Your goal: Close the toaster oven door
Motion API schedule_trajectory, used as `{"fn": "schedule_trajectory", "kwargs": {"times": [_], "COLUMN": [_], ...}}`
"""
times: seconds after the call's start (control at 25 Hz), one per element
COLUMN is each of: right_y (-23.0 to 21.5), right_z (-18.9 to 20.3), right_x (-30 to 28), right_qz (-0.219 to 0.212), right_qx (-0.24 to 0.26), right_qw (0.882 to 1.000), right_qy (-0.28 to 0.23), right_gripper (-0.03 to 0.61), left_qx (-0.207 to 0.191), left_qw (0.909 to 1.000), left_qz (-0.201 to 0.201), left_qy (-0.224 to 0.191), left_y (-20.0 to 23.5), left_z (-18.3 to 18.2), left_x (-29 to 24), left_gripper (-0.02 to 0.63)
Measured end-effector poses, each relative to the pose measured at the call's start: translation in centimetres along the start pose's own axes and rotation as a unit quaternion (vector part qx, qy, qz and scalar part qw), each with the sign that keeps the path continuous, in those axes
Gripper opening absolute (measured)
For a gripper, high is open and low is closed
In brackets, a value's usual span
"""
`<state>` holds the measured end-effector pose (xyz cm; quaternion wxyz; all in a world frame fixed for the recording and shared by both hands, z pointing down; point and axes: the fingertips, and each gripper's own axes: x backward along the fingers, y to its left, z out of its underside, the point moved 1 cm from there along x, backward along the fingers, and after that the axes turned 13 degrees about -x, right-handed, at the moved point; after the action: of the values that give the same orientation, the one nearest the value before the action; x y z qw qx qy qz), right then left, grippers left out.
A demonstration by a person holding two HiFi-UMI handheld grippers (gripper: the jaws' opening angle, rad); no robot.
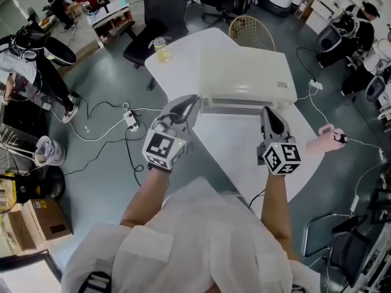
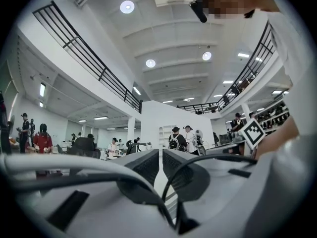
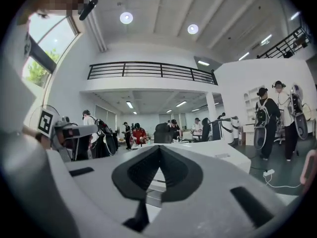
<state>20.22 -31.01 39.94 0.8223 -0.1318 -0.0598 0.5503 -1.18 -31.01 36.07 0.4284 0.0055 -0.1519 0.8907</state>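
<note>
The white box-shaped toaster oven (image 1: 244,72) sat on the white rounded worktop (image 1: 244,148) at 12 o'clock from both grippers, its front toward the person. The door (image 1: 244,106) showed only as a grey band along that near side, and from above it could not be told how far it hung open. The right gripper (image 1: 267,112) hovered just before the door's right end with its jaws clenched tip to tip on nothing. The left gripper (image 1: 190,102) sat near the oven's left front corner, at 9 o'clock from the door, its jaws a narrow slit apart and empty. The door had probably not yet been pushed. Clenched jaws would likely serve best as a blunt pusher: get under or behind the door's free edge near its middle, then swing it up and toward 12 o'clock along its hinge arc. The oven might slide, so the left gripper could brace its corner. A clear glass of yellow drink (image 1: 160,49) stood at 10 o'clock, well apart.
</note>
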Motion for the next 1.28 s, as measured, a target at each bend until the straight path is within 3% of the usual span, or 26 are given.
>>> {"fn": "schedule_trajectory", "kwargs": {"times": [0.36,0.76,1.28], "right_y": [0.7,1.3,0.3], "right_z": [-1.7,-3.5,-4.1], "right_x": [4.0,7.2,9.2], "right_qz": [-0.005,0.007,0.034], "right_qx": [-0.004,0.030,0.034], "right_qw": [0.999,0.997,0.997], "right_qy": [-0.039,-0.071,-0.060], "right_gripper": [0.003,0.003,0.002], "left_qx": [-0.001,-0.006,-0.015], "left_qw": [1.0000,0.9999,0.9997], "left_qz": [-0.002,-0.008,-0.020], "left_qy": [-0.003,0.001,-0.001], "left_y": [-1.4,-2.8,-3.1], "left_z": [-1.0,-1.7,-2.7], "left_x": [0.6,1.3,2.0], "left_gripper": [0.023,0.023,0.023]}}
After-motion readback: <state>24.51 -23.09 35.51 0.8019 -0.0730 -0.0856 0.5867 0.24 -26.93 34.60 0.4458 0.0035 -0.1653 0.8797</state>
